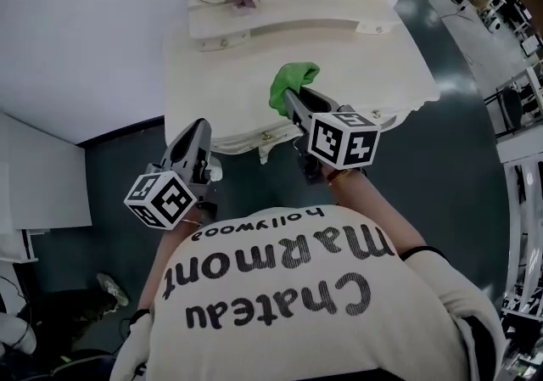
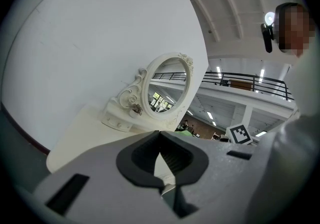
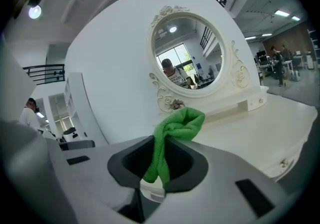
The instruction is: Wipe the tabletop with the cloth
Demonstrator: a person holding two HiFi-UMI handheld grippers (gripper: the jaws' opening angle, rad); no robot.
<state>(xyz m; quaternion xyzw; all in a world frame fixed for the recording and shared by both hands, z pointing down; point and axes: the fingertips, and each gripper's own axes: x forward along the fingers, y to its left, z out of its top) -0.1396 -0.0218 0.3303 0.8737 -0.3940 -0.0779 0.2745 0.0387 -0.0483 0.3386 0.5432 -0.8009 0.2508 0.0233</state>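
A green cloth [image 1: 292, 84] hangs bunched from my right gripper [image 1: 293, 102], whose jaws are shut on it above the front part of the cream tabletop [image 1: 373, 65]. In the right gripper view the cloth [image 3: 172, 133] runs down between the jaws of that gripper [image 3: 161, 144] and bulges out past their tips. My left gripper [image 1: 200, 135] is held off the table's front left corner. Its jaws [image 2: 160, 143] are shut with nothing between them.
An oval mirror [image 3: 188, 55] in a carved cream frame stands at the back of the dressing table on a low shelf [image 1: 271, 19]. A white wall [image 1: 76, 23] rises to the left. Dark floor [image 1: 458, 176] surrounds the table's front and right.
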